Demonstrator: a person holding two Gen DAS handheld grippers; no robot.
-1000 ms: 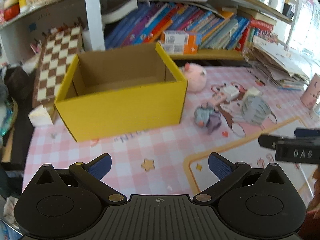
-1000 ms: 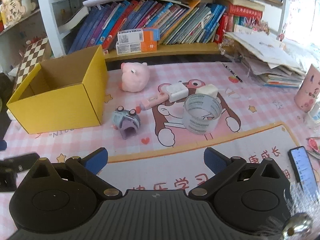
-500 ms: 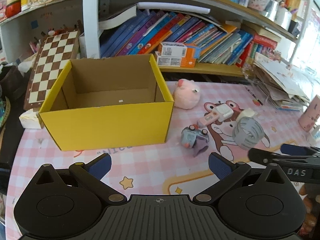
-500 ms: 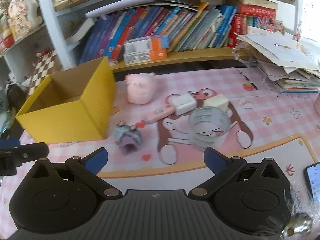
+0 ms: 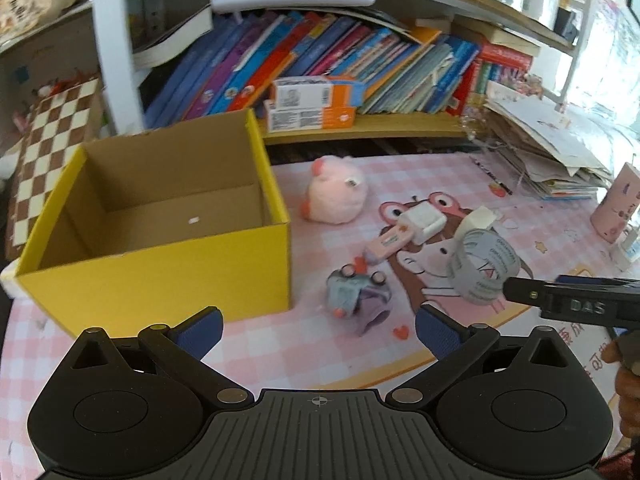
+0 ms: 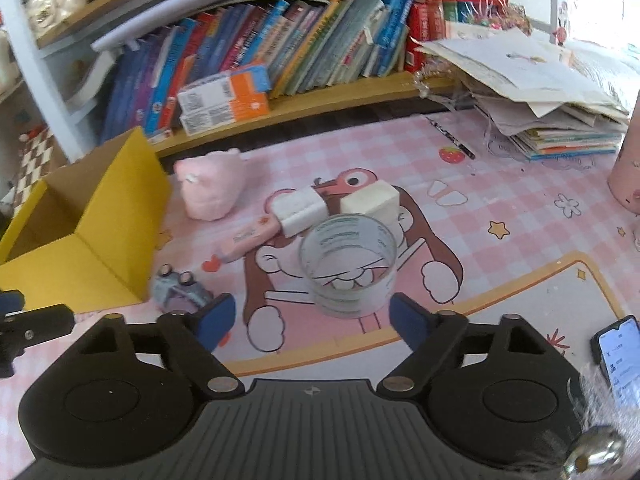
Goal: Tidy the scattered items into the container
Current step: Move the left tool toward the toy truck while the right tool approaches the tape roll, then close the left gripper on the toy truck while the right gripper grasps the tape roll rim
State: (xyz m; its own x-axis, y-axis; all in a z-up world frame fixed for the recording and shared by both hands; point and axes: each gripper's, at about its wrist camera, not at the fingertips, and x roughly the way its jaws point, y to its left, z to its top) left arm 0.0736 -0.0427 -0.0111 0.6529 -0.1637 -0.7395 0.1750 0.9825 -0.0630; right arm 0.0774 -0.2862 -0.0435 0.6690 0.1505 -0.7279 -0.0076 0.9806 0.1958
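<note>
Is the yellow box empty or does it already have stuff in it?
Empty, as far as shows: the yellow box has a bare cardboard floor with only a tiny white speck; the near inside corner is hidden.

The left claw (image 5: 318,326) and right claw (image 6: 312,318) are built alike: black ribbed housings, two round discs embossed on each, linkage arms pinned with silver rivets, and blue textured fingertips (image 5: 434,330). White "DAS" lettering is carried on the right claw's side.
</note>
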